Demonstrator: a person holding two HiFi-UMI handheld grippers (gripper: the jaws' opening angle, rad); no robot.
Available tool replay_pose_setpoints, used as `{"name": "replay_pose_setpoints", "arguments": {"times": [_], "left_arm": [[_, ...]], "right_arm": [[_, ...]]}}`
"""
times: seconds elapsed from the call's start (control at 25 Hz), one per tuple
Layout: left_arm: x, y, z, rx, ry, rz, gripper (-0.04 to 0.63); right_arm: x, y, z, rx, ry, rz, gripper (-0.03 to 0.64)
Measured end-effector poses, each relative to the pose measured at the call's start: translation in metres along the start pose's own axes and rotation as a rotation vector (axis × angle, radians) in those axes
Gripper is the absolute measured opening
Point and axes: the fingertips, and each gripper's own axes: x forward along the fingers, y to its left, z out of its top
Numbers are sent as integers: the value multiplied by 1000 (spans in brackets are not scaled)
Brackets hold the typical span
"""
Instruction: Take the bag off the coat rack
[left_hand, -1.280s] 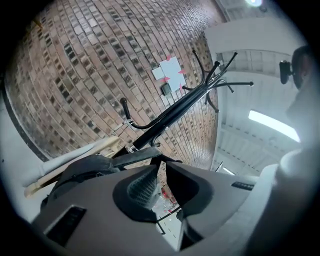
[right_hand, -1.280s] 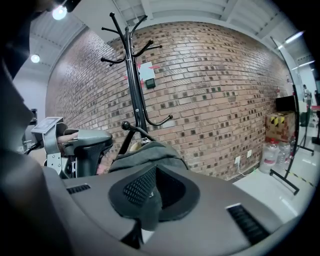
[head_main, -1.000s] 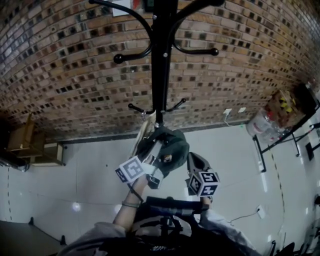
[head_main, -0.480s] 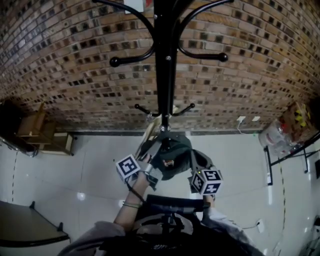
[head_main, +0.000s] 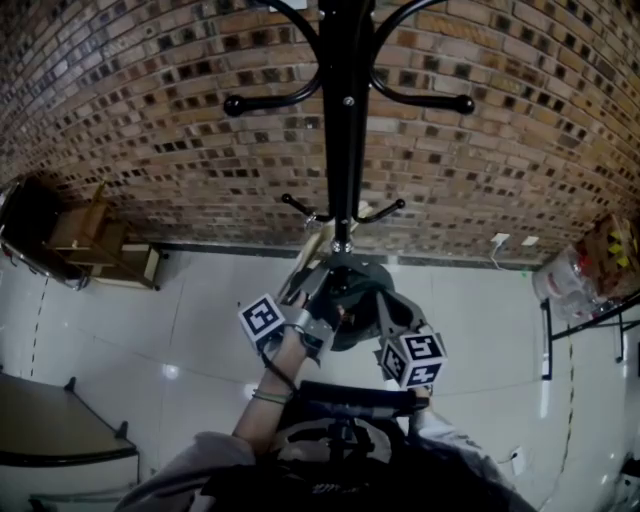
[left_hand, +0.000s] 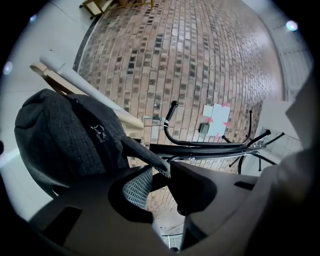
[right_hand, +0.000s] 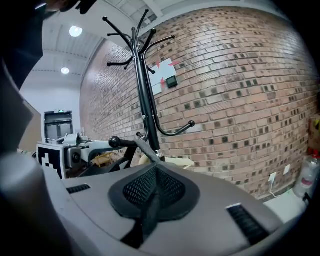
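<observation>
Below centre of head view, bag hangs by coat rack, strap apparently looped over low hook. Left gripper & right gripper jaws both pinch strap. Unhooking step; next needs strap lifted past hook's tip.

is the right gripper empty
No, the right gripper has its jaws closed on the gray strap of the bag.

Even indoor light; ceiling lamps glare, the glossy floor mirrors bright spots, fisheye bends the brick wall, corners darken.
</observation>
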Motion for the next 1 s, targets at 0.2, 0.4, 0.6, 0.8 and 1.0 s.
{"name": "replay_pose_setpoints", "arguments": {"times": [0.2, 0.4, 0.6, 0.8, 1.0], "left_arm": [[3, 1, 4, -106, -64, 5, 113], [10, 2, 10, -210, -121, 38, 112], [18, 6, 17, -218, -163, 93, 112], [23, 10, 20, -180, -199, 162, 83], [26, 4, 21, -84, -180, 107, 74]], "right_arm": [[2, 3, 0, -8, 0, 24, 9], [3, 5, -3, -12, 5, 41, 9], [5, 6, -8, -9, 10, 48, 9], [2, 7, -12, -7, 20, 44, 9], [1, 6, -15, -2, 19, 35, 9]]}}
